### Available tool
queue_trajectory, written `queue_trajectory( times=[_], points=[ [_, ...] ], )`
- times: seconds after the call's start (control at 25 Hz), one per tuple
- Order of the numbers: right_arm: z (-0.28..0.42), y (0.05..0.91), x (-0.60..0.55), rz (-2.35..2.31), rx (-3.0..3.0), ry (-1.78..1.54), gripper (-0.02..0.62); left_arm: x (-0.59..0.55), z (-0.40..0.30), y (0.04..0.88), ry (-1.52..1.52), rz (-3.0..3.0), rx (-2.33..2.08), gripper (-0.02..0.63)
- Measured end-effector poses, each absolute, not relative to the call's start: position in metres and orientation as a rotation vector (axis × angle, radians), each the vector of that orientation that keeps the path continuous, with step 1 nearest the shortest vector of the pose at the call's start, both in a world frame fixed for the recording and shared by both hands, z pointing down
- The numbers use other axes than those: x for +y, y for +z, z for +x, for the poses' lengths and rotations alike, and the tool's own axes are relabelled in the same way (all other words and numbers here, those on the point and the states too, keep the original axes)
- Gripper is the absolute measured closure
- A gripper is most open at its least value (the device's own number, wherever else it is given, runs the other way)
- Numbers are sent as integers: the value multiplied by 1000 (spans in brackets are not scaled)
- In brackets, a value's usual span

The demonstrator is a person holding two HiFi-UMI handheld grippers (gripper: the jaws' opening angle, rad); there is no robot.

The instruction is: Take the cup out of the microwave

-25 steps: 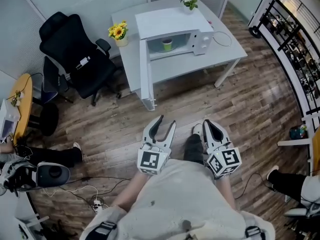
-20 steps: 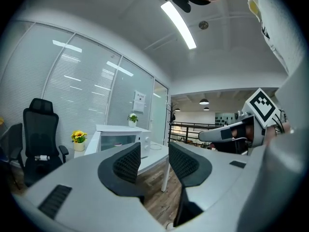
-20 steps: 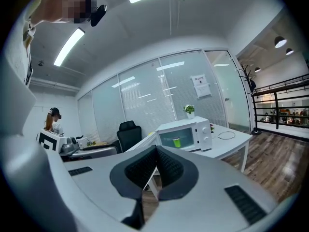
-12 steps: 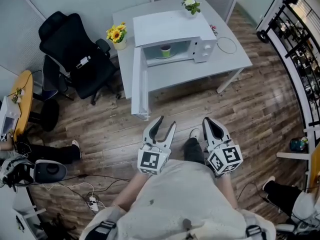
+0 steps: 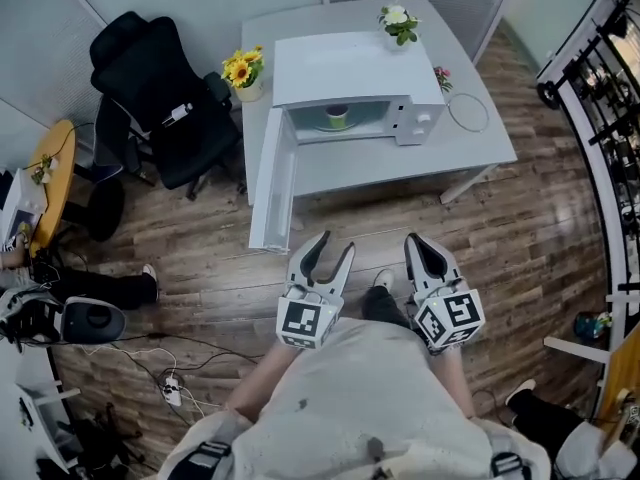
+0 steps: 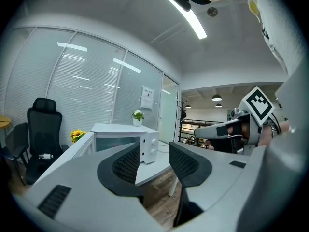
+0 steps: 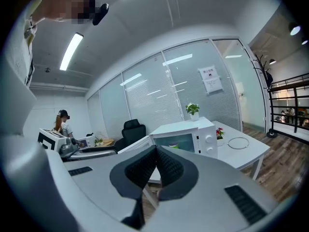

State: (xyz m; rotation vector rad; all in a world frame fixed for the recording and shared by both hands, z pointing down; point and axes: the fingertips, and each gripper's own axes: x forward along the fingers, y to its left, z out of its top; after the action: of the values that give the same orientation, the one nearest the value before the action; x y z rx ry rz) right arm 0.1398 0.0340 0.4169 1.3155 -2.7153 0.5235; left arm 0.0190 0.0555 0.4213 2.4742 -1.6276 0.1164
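A white microwave (image 5: 350,68) stands on the grey table (image 5: 480,153) with its door (image 5: 272,193) swung wide open toward me. A green cup (image 5: 337,116) sits inside the cavity and shows in the right gripper view as the cup (image 7: 174,146). Both grippers hover over the wooden floor, well short of the table. My left gripper (image 5: 334,244) is open with nothing between its pads (image 6: 126,162). My right gripper (image 5: 423,245) is shut on nothing, its pads (image 7: 166,166) meeting in front of the microwave (image 7: 193,134).
A black office chair (image 5: 160,98) stands left of the table. Sunflowers (image 5: 243,68), a white flower pot (image 5: 400,20) and a cable loop (image 5: 468,111) sit on the table. A person's legs (image 5: 100,288) and cables (image 5: 170,388) lie at the left; a railing (image 5: 600,98) runs along the right.
The table and microwave have come closer and shifted right in the head view as I walk toward them. Both grippers keep the same pose and jaw state.
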Motion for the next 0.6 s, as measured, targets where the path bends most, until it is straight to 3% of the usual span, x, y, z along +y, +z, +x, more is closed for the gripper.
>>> queue_trajectory(
  times=[0.6],
  points=[
    [218,419,-68,1148,-2783,484,588,-38,96,421,60,2375,-1793,419]
  ],
)
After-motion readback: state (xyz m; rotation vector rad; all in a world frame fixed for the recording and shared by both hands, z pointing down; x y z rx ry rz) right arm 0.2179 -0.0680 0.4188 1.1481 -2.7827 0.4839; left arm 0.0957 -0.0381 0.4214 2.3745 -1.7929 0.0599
